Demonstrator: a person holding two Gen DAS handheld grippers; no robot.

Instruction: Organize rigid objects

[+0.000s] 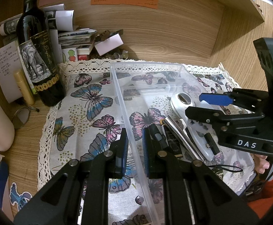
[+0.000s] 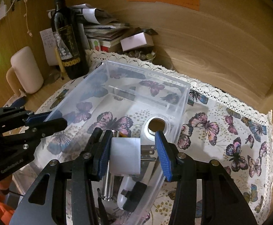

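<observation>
Two tools work over one clear plastic bin [image 2: 147,86] that sits on a butterfly-print cloth [image 2: 230,135] on the wooden counter [image 1: 173,37]. Nearest the right wrist camera, the right tool [image 2: 134,155] is spread wide, and a white plug adapter [image 2: 125,155] sits between its pads with its metal prongs pointing toward the right pad; the left pad seems to touch it, the right pad stands apart, so it is not pinched, and whether it rests on something below or has just been let go cannot be told. The left tool [image 1: 134,144] straddles the bin's near wall, one pad outside and one inside; its jaws look nearly pressed onto the thin wall, steadying the bin. In the bin lie a silver metal cylinder [image 1: 183,138], a white magnifier-like piece with a round lens [image 1: 182,99], a small black connector [image 1: 211,144] and darker items too jumbled to name. To do this step well, the adapter should probably be released low over a free patch of the bin floor, with the right tool lifted straight up so the pads do not drag it, while the left hold keeps the bin from sliding on the cloth. Farther back stand a dark wine bottle [image 1: 37,56], a stack of papers [image 1: 74,39] and coloured notes on the wall; their writing is unreadable.
</observation>
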